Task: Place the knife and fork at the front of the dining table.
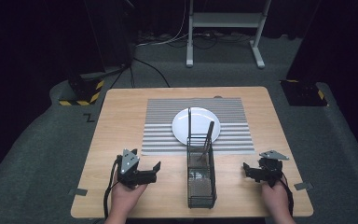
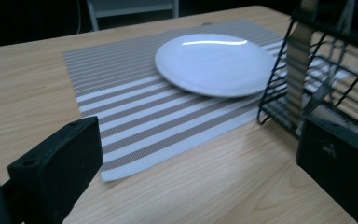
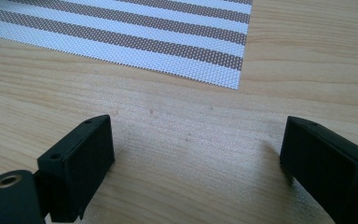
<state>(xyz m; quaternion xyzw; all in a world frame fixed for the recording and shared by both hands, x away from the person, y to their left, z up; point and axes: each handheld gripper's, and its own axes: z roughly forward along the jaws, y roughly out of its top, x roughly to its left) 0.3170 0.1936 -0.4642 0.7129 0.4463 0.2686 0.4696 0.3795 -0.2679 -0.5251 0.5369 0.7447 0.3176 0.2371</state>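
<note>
A white plate (image 1: 196,125) (image 2: 214,63) lies on a grey-and-white striped placemat (image 1: 161,126) (image 2: 121,93) (image 3: 168,37) in the middle of the wooden table (image 1: 116,121). In front of it stands a tall black wire basket (image 1: 201,175) (image 2: 279,93) with two long utensils (image 1: 209,136) (image 2: 300,60) upright in it. My left gripper (image 1: 156,171) (image 2: 200,154) rests left of the basket, open and empty, pointing toward the basket and plate. Right of the basket, my right gripper (image 1: 246,171) (image 3: 196,158) sits open over bare wood, nothing between its fingers.
A hand holds each gripper near the table's front edge (image 1: 168,215). Beyond the table are a white stand's legs (image 1: 223,28) and black posts with yellow-striped bases (image 1: 81,91). Grey tape tabs (image 1: 78,192) lie at the front corners.
</note>
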